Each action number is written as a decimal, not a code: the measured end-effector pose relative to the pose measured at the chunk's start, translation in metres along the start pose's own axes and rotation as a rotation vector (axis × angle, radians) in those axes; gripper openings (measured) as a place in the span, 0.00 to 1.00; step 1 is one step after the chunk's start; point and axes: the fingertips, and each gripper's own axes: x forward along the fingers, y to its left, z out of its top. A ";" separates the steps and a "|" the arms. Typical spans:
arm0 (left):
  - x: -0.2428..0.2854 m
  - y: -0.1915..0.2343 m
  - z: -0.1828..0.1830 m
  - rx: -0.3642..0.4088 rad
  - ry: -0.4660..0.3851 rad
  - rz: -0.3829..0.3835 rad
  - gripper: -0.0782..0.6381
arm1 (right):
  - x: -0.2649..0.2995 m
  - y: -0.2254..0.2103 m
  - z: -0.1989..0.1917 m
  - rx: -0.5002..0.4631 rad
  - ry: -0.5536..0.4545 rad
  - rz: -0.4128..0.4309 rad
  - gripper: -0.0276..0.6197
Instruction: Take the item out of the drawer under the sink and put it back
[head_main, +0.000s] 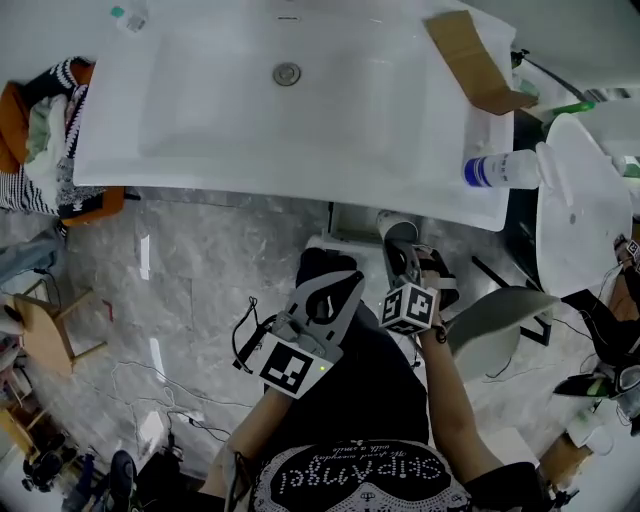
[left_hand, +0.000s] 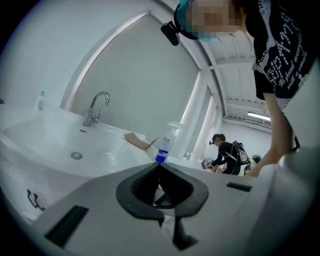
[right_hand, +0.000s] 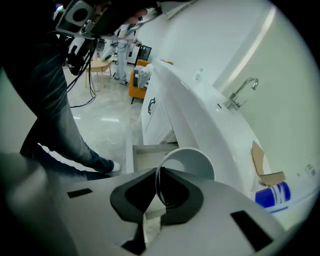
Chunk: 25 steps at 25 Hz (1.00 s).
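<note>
cup (right_hand: 192, 162): lower part hidden by right tongs (right_hand: 158, 172) | drawer (right_hand: 145, 150): mostly under sink (right_hand: 210, 125) | bottle (left_hand: 166, 142) label: unreadable

Over the sink (head_main: 200, 100): my head camera looks steeply down, basin at 12 o'clock. The camera on my left claw (left_hand: 160, 167) sits close by the rim, looking across it. The one on my right claw (right_hand: 157, 172) looks along the front edge. All three share the bottle (head_main: 505, 170).

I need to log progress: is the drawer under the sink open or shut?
Open. The drawer sticks out from the cabinet under the sink, its inside showing.
</note>
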 end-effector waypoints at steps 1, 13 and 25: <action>0.001 -0.002 0.004 0.010 -0.007 -0.014 0.11 | -0.007 -0.001 0.001 0.009 -0.005 -0.013 0.08; 0.012 -0.043 0.064 0.147 -0.076 -0.155 0.11 | -0.102 -0.033 0.028 0.236 -0.181 -0.155 0.08; 0.008 -0.073 0.105 0.258 -0.106 -0.258 0.12 | -0.214 -0.091 0.073 0.486 -0.463 -0.359 0.08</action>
